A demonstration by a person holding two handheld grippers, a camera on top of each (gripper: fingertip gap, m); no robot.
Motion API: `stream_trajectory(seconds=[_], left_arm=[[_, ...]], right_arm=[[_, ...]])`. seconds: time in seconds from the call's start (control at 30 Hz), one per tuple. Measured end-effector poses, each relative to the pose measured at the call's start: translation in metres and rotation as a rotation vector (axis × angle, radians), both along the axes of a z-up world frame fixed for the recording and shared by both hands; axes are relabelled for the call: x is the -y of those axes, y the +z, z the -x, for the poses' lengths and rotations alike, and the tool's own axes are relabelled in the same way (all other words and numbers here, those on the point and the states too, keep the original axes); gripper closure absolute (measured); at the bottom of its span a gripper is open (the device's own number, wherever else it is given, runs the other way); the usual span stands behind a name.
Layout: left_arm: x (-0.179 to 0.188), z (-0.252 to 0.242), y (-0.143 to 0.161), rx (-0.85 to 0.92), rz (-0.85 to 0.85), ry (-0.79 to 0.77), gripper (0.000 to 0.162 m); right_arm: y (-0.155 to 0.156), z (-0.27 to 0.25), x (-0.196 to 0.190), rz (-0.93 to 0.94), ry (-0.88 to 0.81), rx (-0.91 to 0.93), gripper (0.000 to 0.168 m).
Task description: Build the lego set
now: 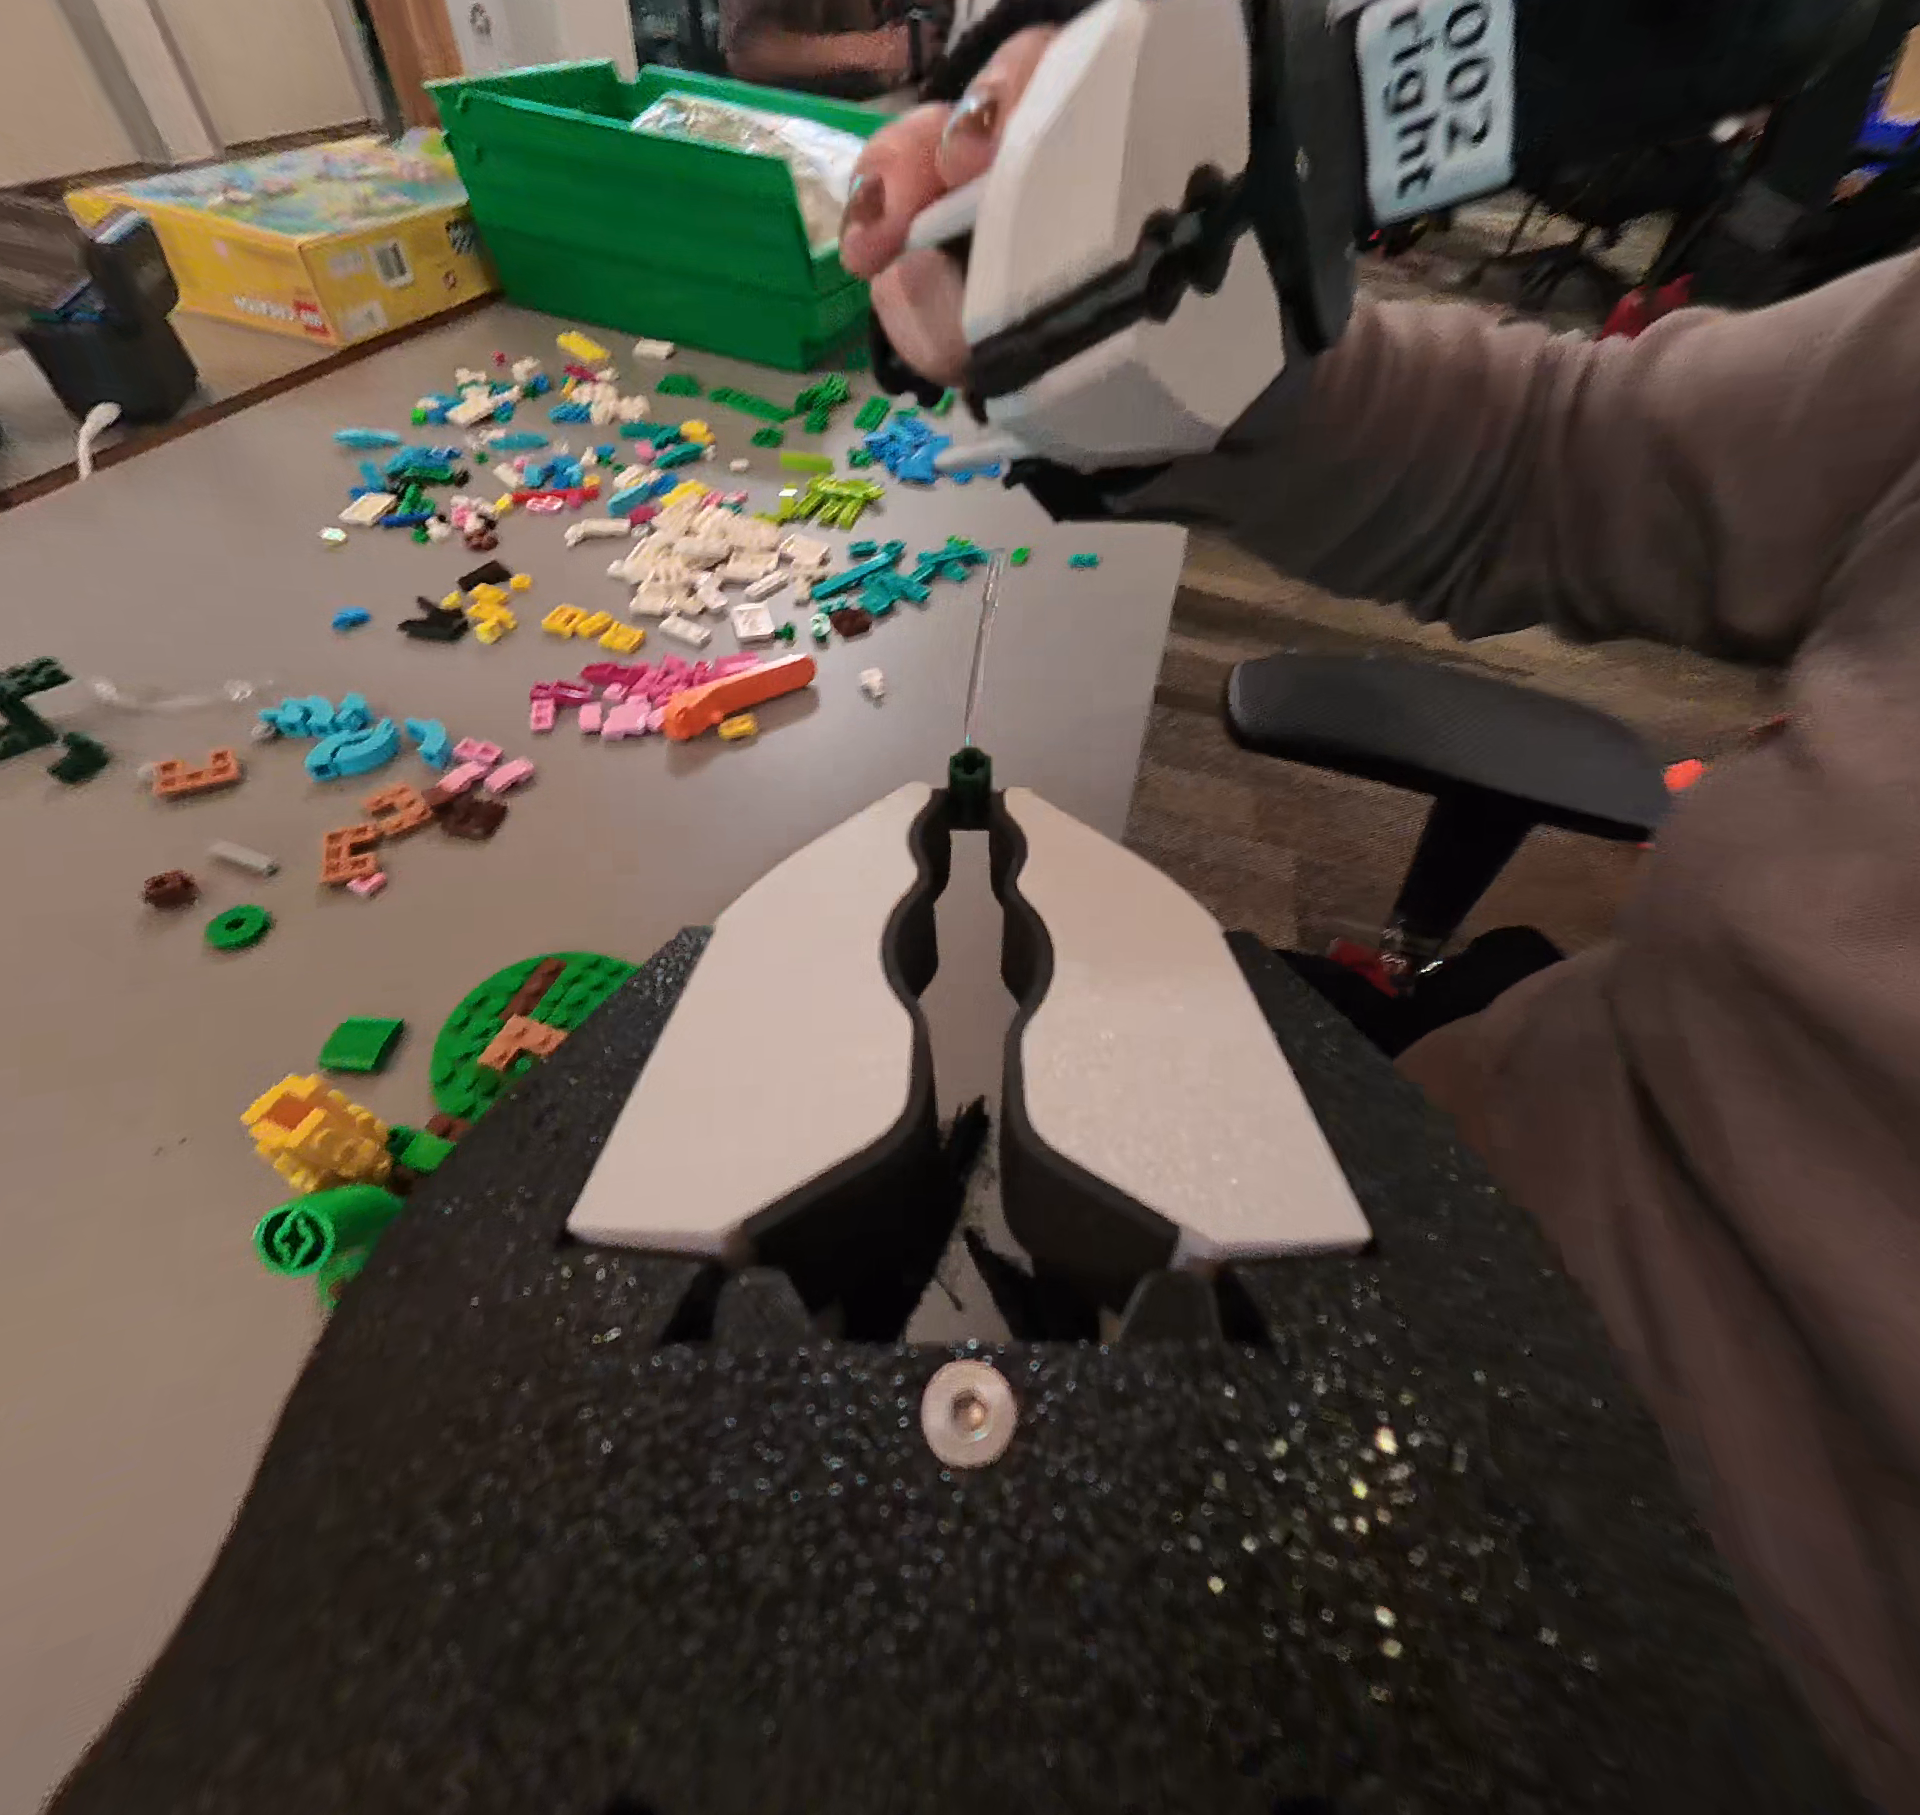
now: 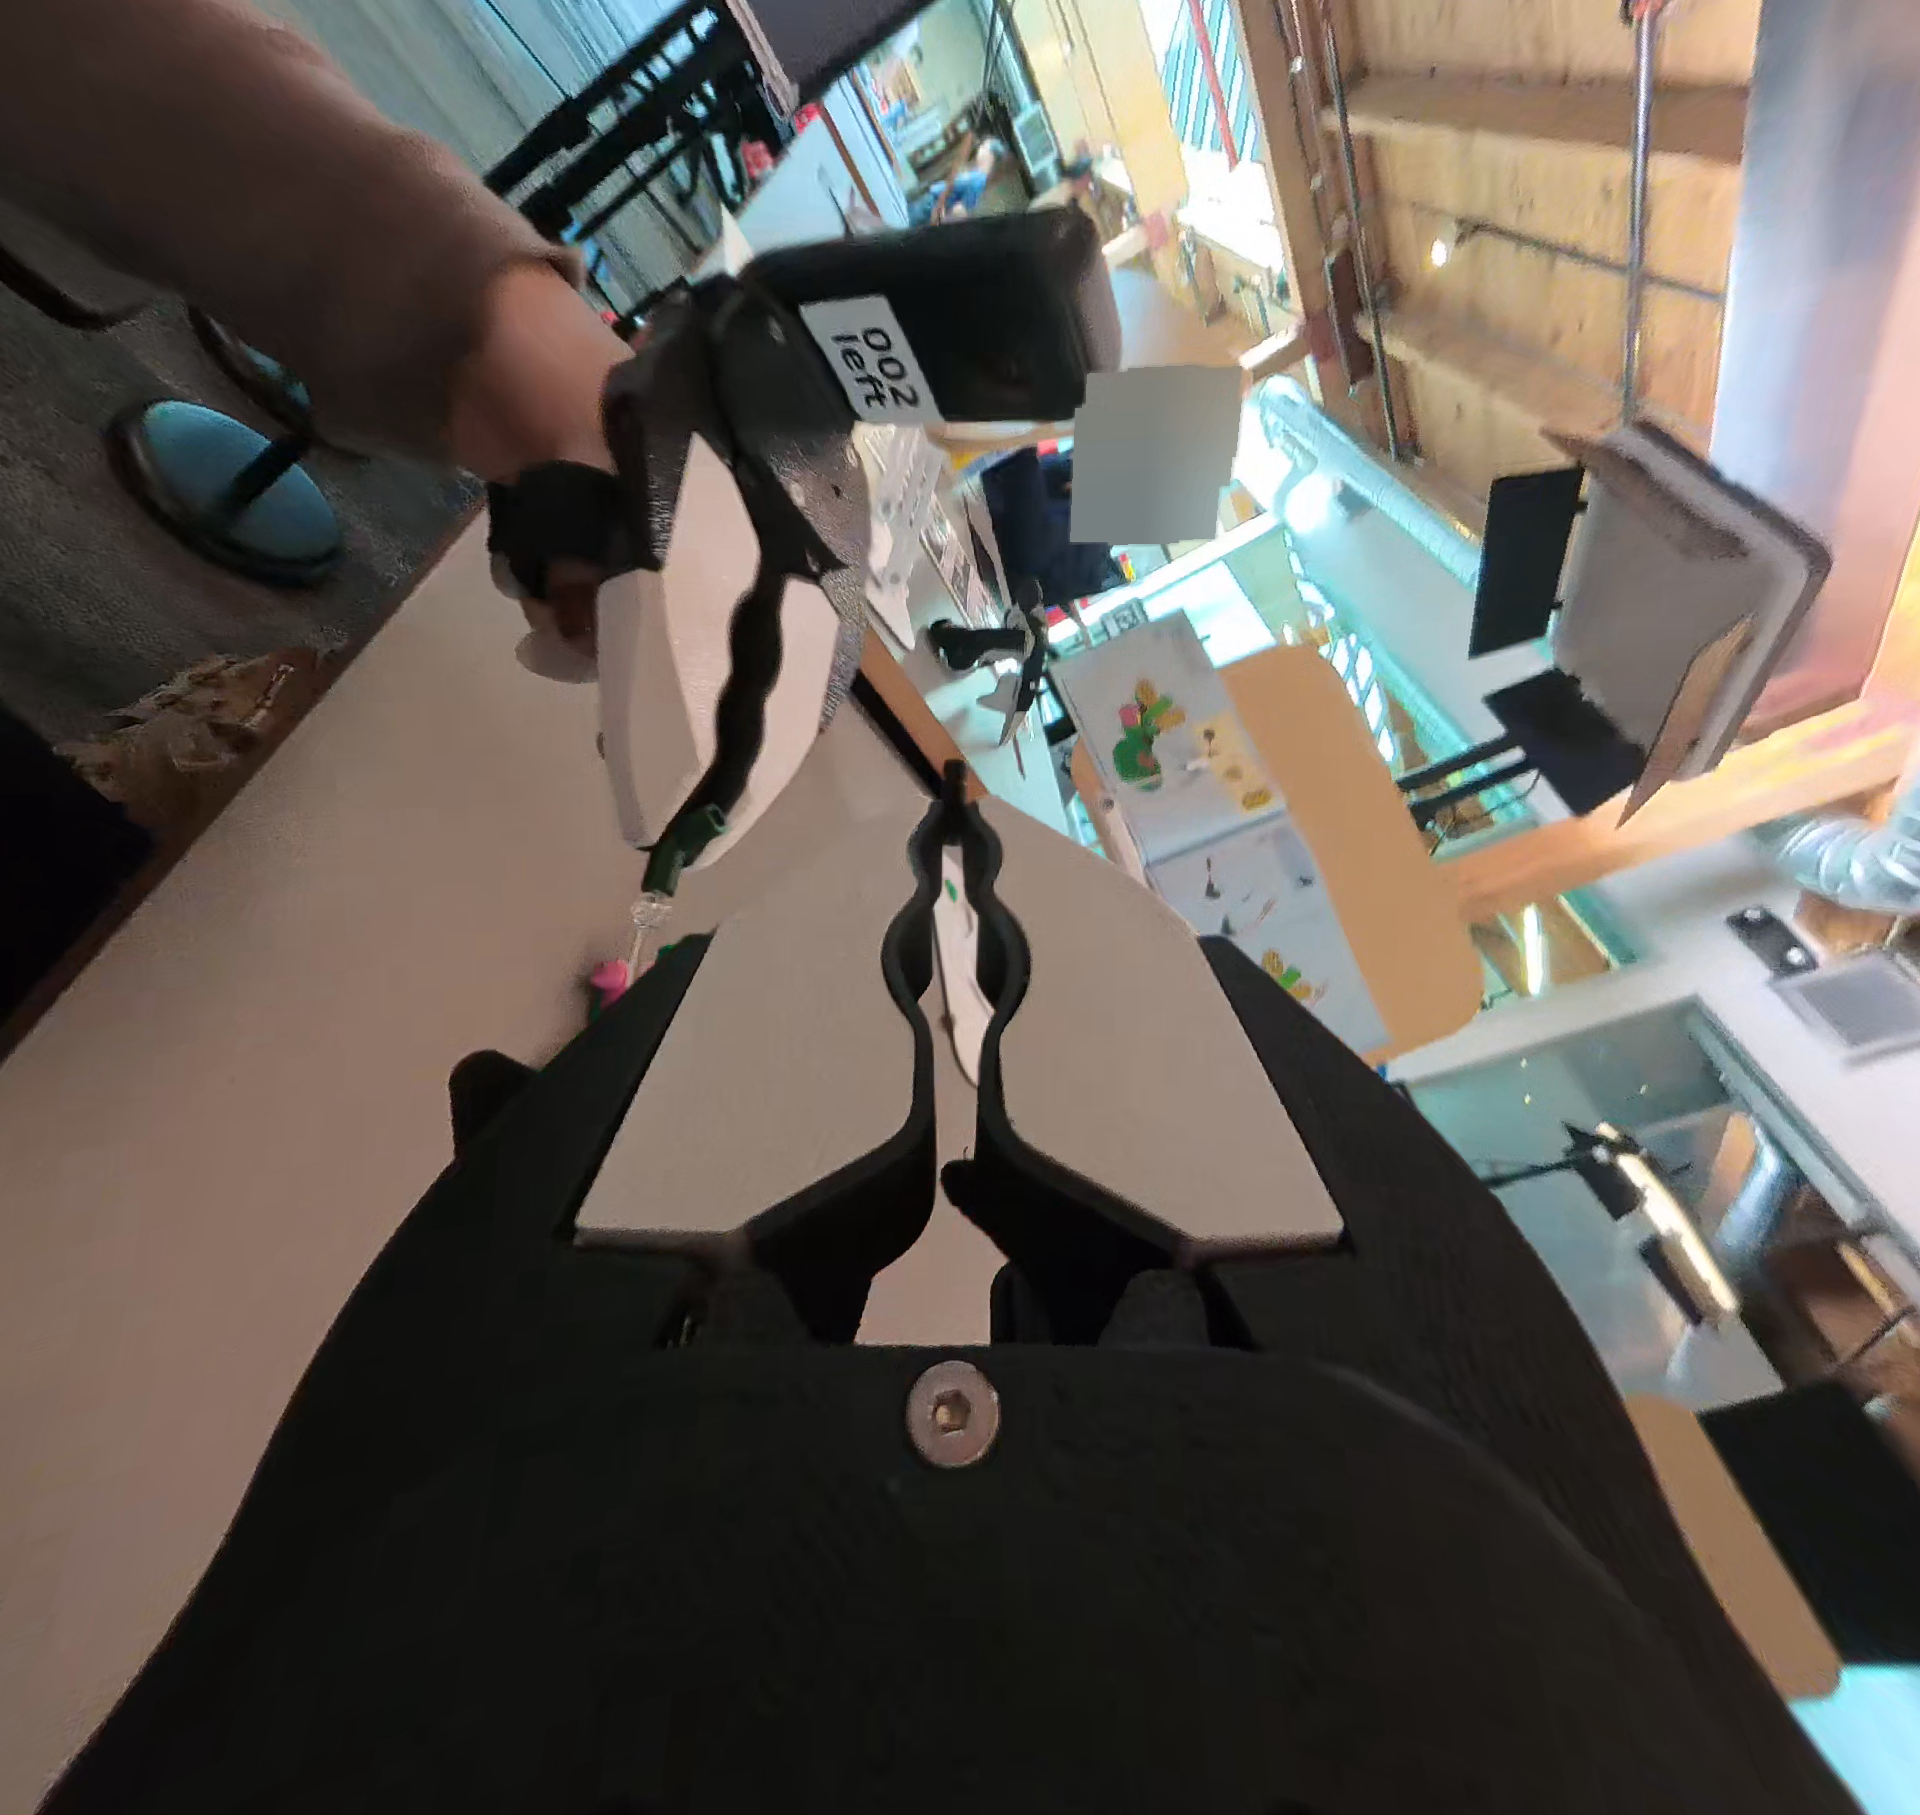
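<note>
Far left of the left gripper's jaws, on the desk [image 1: 156, 1246], lie a dark green cluster [image 1: 36, 716], tan plates [image 1: 197, 773] and a round green plate [image 1: 238, 928]. Close beside the jaws on the left sit the green base plate [image 1: 499, 1022] and a yellow flower build [image 1: 312, 1131]. Ahead and left of the jaws spreads the loose brick pile [image 1: 665, 539], with an orange separator tool [image 1: 738, 695] nearer in.

The left gripper [image 1: 966, 815] is closed to a narrow slit at the tips, pinching a small dark green piece [image 1: 967, 778]. A thin clear rod [image 1: 982, 643] rises out of that piece. Its long axis runs on from the jaws, pointing forward and slightly right, above the desk edge.

Up and right of the jaws hangs the right gripper [image 2: 956, 809]. In its own view the tips meet almost fully around something tiny and dark; what it is cannot be told.

Judging by this, the step is joining a small part to the stem. To do it well, keep the green piece pinched square so the rod does not swing, bring the right gripper in along the rod's axis, and press straight, since a thin rod would likely bend or slip under side load.
</note>
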State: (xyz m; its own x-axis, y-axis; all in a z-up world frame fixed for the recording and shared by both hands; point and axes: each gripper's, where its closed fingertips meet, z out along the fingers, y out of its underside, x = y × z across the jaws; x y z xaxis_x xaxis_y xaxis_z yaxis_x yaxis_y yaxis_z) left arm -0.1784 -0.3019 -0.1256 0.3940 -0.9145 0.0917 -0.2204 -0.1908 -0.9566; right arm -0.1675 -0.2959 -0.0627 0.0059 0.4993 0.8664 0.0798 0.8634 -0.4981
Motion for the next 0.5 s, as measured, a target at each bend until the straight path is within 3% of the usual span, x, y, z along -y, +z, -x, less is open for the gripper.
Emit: stream_trajectory(seconds=[0.2,0.5], left_arm=[[0.016,-0.005,0.023,0.085,-0.009,-0.067,0.155],[0.015,-0.007,0.022,0.055,-0.078,-0.043,0.155]], right_arm=[[0.011,0.002,0.031,-0.084,0.044,-0.011,0.168],[0.008,0.002,0.034,-0.109,0.017,0.051,0.168]])
